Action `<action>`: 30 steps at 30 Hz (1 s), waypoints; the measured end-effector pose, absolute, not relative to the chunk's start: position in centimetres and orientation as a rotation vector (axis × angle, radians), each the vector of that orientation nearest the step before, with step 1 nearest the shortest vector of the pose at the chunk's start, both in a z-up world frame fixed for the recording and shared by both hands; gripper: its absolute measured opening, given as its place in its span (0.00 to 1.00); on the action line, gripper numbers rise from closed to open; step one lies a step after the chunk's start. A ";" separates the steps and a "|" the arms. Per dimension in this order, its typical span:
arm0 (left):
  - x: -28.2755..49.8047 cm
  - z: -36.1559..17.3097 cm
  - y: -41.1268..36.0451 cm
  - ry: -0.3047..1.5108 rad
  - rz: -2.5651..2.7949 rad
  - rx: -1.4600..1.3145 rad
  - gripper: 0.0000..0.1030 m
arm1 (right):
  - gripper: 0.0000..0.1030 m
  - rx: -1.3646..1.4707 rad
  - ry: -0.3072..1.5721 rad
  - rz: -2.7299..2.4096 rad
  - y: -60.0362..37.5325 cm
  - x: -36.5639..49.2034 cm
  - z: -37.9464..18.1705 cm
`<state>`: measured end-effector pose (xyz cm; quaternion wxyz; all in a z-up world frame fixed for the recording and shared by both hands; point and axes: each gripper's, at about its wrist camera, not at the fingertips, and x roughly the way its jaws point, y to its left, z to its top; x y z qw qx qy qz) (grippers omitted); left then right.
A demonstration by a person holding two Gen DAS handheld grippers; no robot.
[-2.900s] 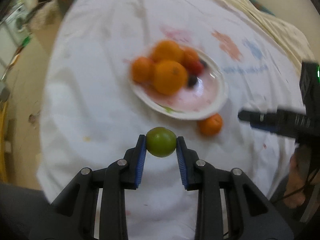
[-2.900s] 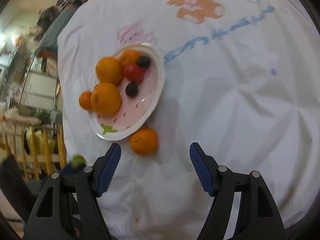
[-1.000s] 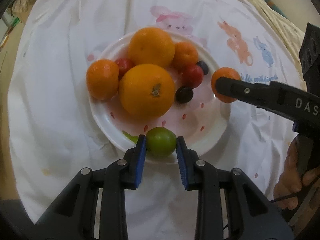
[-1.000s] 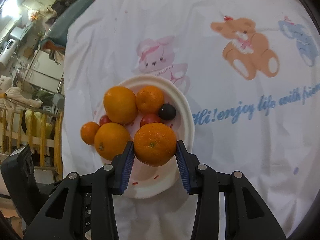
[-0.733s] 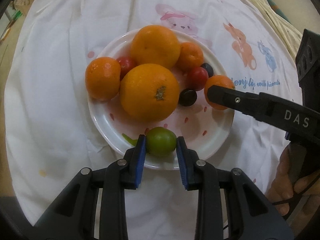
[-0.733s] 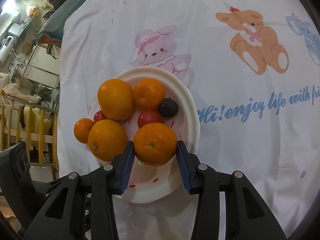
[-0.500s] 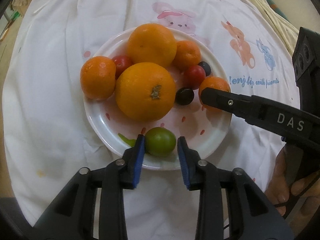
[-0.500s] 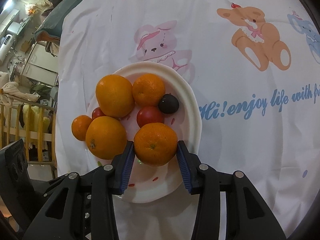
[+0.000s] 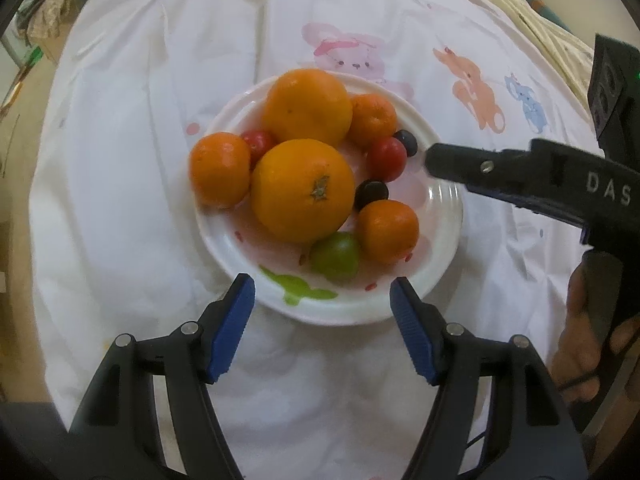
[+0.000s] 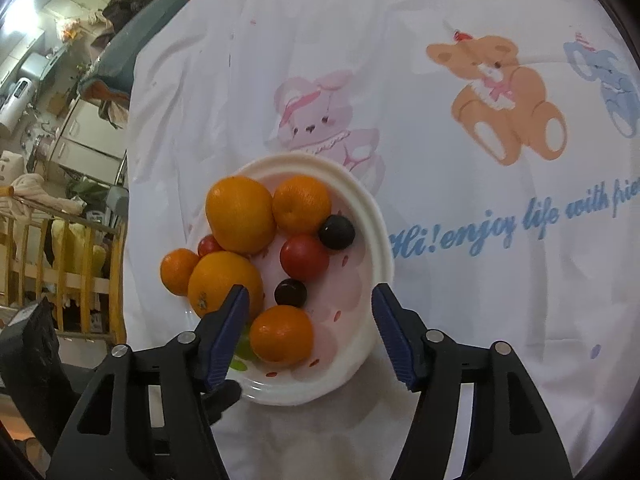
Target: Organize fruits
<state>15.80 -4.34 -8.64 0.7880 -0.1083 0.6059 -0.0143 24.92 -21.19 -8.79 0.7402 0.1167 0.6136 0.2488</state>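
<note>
A white plate (image 9: 444, 240) holds two big oranges, small tangerines, red tomatoes and dark grapes. A green lime (image 9: 335, 255) lies at the plate's near side, next to a tangerine (image 9: 387, 231). My left gripper (image 9: 322, 330) is open and empty just in front of the plate. In the right wrist view my right gripper (image 10: 310, 334) is open over the plate (image 10: 376, 236), with the tangerine (image 10: 281, 333) lying free between its fingers. The lime (image 10: 242, 346) is mostly hidden behind the left finger.
The plate rests on a white cloth (image 10: 440, 160) printed with cartoon animals and blue writing. The right gripper's body and the hand holding it (image 9: 588, 340) fill the right side of the left view. Furniture and a wooden rail (image 10: 60, 264) lie beyond the table's left edge.
Both grippers have opened and drawn back a little. The lime has left the left gripper and the tangerine the right gripper; both now rest on the plate.
</note>
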 end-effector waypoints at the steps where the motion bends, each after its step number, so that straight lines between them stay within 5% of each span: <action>1: 15.4 -8.2 -4.2 1.290 -0.024 -0.220 0.65 | 0.68 0.259 1.336 0.546 -21.5 24.8 -8.4; 4: 14.0 -6.3 -3.6 1.186 0.007 -0.157 0.65 | 0.78 0.272 1.296 0.533 -22.5 24.2 -7.0; 15: 9.5 -0.6 0.0 1.002 0.116 -0.056 0.65 | 0.88 0.243 1.120 0.481 -24.0 18.2 -2.2; 17: 8.5 0.2 0.4 0.967 0.120 -0.055 0.81 | 0.93 0.255 1.080 0.474 -24.1 16.5 -1.5; 19: 7.1 1.1 0.7 0.919 0.119 -0.061 0.87 | 0.95 0.243 1.049 0.460 -24.0 14.9 -1.0; 30: 2.7 2.2 0.7 0.787 0.129 -0.073 0.99 | 1.00 0.125 0.829 0.371 -22.3 6.3 1.0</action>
